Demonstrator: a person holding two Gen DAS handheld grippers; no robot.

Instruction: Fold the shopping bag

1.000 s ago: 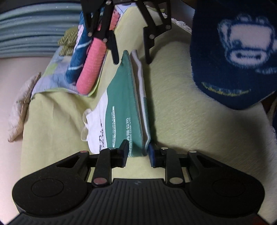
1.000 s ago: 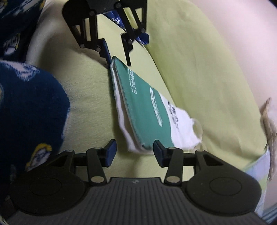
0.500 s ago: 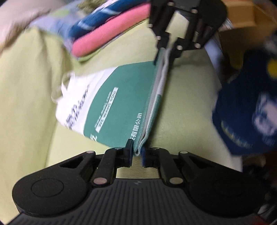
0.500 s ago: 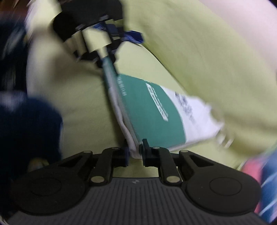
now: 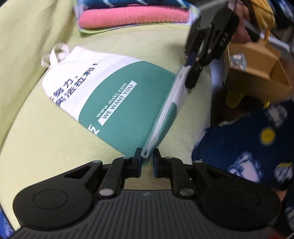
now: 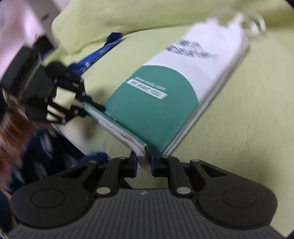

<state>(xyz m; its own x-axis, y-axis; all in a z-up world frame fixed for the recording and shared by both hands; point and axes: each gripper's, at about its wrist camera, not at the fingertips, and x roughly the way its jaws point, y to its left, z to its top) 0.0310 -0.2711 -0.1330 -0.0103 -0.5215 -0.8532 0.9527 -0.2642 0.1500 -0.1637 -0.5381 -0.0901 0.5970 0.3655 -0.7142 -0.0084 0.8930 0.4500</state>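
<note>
The folded shopping bag [image 5: 128,103], white with a green panel and printed text, is held up off the yellow-green cover [image 5: 46,137], green face up. My left gripper [image 5: 147,158] pinches the near corner of its folded edge; its jaws are opening slightly, with the cloth still between the pads. My right gripper [image 5: 191,79] grips the far corner of the same edge. In the right wrist view my right gripper [image 6: 144,161] is shut on the bag [image 6: 152,110], and the left gripper [image 6: 86,106] holds the other corner. The bag's handles [image 5: 57,53] trail at the white end.
Folded pink and blue towels [image 5: 128,16] lie stacked at the back of the cover. A cardboard box [image 5: 257,60] stands at the right. A person's dark blue patterned garment [image 5: 248,143] is close on the right. A blue strap [image 6: 99,53] lies on the cover.
Both grippers closed on the corners of the bag's folded edge, then rose and rolled. The bag went from standing on edge to lying with its green face up.
</note>
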